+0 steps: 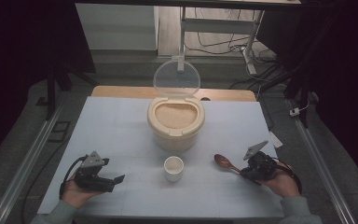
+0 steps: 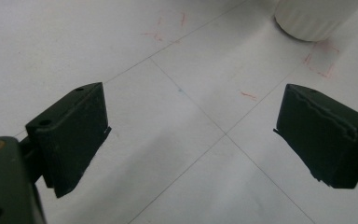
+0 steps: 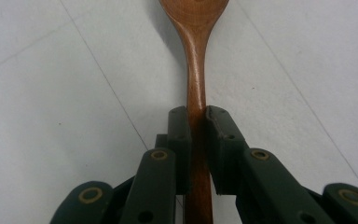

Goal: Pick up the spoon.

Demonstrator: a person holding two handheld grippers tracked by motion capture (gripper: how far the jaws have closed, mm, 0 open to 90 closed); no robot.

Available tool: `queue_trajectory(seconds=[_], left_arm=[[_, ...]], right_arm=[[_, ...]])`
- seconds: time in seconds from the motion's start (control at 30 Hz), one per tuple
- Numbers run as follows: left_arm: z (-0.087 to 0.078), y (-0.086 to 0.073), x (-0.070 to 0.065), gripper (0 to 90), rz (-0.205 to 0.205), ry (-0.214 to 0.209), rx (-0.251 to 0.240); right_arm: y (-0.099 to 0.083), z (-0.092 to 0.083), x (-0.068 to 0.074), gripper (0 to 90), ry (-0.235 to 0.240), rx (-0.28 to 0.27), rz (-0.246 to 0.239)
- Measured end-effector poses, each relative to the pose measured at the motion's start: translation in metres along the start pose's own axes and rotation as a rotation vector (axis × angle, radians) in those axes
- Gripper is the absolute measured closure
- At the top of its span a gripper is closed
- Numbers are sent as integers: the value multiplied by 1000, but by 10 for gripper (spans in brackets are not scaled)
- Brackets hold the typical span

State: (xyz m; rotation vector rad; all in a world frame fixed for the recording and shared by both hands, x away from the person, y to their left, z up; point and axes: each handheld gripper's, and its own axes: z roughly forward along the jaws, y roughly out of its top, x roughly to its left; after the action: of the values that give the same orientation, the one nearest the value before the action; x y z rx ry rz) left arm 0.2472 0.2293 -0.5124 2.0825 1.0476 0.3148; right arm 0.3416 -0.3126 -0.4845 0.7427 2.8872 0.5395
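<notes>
White sheeting is covering the table (image 1: 121, 121), and thin grid lines and faint red marks are showing on it in the left gripper view.

At the near edge, two hands are coming in from the bottom of the high view. The left hand (image 1: 77, 191) is holding the left gripper (image 1: 114, 181) low over the sheet at the near left, pointing toward the table's middle. Its jaws are standing spread wide, with nothing between them; bare sheet is lying in the gap. The base of the cup (image 2: 314, 18) is showing at the top right of the left gripper view, well apart from both jaws.

At the near right, the right hand (image 1: 284, 182) is holding the right gripper (image 1: 243, 172). Its jaws are pressed together on the handle of the spoon (image 3: 196, 79), pinching it from both sides. The spoon is lying on the sheet with its bowl (image 1: 221, 160) pointing away from the gripper, toward the table's middle.

Between the two grippers, slightly farther out, the cup (image 1: 173, 169) is standing upright on the sheet, apart from both.

Beyond the cup, the bin (image 1: 175, 122) is standing at the centre of the table, filled with pale grain. Its clear lid (image 1: 176, 78) is standing raised at the far side.

Behind the table, cables (image 1: 223, 46) are lying on the floor.
</notes>
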Motion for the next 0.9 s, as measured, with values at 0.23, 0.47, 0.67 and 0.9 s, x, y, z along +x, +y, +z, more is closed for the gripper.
queue_trajectory(seconds=[0.23, 0.47, 0.67, 0.9], left_arm=[[-1, 0, 1, 90, -2, 0, 0], [0, -1, 1, 90, -2, -1, 5], [0, 0, 2, 90, -3, 0, 6], [1, 0, 2, 90, -2, -1, 9]], right_arm=[[3, -12, 6, 802, -20, -57, -14], [12, -26, 16, 802, -32, -117, -48], [20, -37, 25, 802, -39, -171, -77], [30, -43, 36, 802, -40, -213, -107]])
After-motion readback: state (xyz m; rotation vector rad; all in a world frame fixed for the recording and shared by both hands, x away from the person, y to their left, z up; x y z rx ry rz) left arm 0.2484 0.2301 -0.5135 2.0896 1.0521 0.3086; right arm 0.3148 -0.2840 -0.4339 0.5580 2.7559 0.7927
